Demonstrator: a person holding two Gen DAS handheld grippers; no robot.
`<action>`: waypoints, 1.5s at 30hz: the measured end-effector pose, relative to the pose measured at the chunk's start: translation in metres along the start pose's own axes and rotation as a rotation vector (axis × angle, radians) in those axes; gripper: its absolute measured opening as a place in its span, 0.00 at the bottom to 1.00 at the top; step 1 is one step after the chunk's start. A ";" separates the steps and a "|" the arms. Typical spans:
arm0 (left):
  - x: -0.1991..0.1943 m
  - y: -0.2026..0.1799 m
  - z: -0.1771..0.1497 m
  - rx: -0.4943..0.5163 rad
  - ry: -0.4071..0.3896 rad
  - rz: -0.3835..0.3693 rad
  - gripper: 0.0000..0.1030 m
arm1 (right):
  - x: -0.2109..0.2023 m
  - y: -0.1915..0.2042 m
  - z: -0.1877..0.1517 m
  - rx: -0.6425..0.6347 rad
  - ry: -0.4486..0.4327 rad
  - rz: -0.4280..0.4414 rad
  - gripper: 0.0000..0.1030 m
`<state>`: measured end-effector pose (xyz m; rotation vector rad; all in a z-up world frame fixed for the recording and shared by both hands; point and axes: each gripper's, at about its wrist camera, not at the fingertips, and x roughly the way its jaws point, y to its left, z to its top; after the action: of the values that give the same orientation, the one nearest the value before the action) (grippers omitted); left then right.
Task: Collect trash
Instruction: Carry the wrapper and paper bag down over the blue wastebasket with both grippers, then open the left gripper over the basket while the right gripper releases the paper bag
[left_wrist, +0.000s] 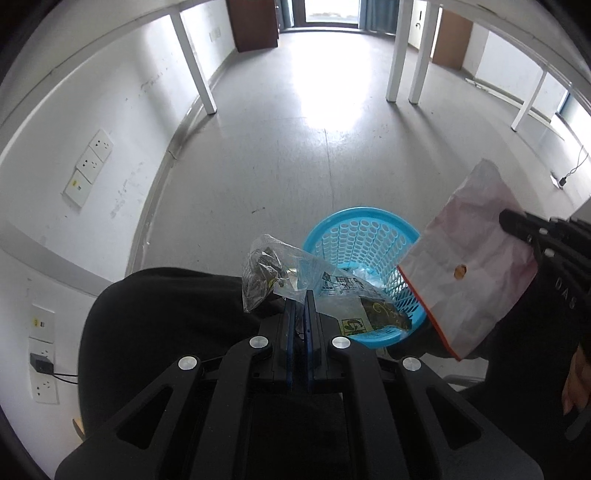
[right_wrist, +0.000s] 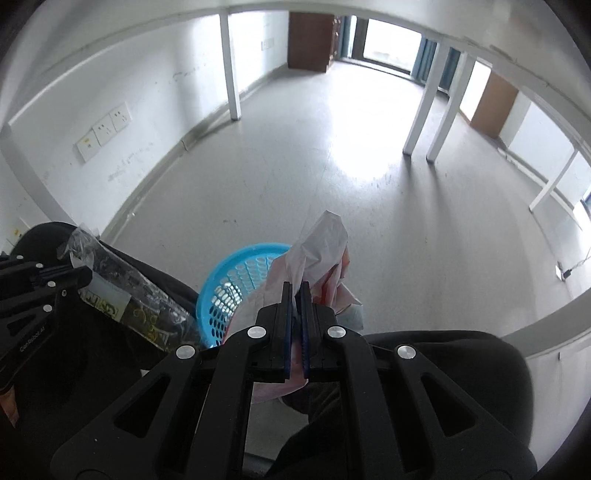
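Note:
A blue perforated basket (left_wrist: 364, 236) stands on the floor, with some clear trash inside; it also shows in the right wrist view (right_wrist: 236, 277). My left gripper (left_wrist: 300, 295) is shut on a clear plastic wrapper (left_wrist: 295, 280) with dark contents and holds it above the basket's near left rim. The wrapper shows at left in the right wrist view (right_wrist: 125, 291). My right gripper (right_wrist: 296, 288) is shut on a white and pink bag with a red edge (right_wrist: 317, 251), held above the basket's right side. The bag also shows in the left wrist view (left_wrist: 476, 266).
White table legs (left_wrist: 395, 55) stand on the grey floor (left_wrist: 295, 147) beyond the basket. A white wall with sockets (left_wrist: 88, 166) runs along the left. The person's dark-clothed knees (left_wrist: 166, 325) flank the basket.

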<state>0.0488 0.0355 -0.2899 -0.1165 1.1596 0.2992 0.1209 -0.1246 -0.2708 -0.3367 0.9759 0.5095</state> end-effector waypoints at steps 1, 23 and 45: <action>0.005 -0.001 0.003 -0.004 0.010 0.000 0.03 | 0.003 0.001 0.000 0.000 0.006 -0.003 0.03; 0.134 -0.030 0.040 -0.002 0.292 -0.036 0.03 | 0.131 -0.015 0.018 0.080 0.300 0.016 0.03; 0.202 -0.042 0.052 0.039 0.397 -0.033 0.40 | 0.240 -0.034 0.006 0.156 0.502 -0.059 0.05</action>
<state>0.1811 0.0425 -0.4563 -0.1656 1.5541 0.2294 0.2540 -0.0880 -0.4706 -0.3593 1.4785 0.2941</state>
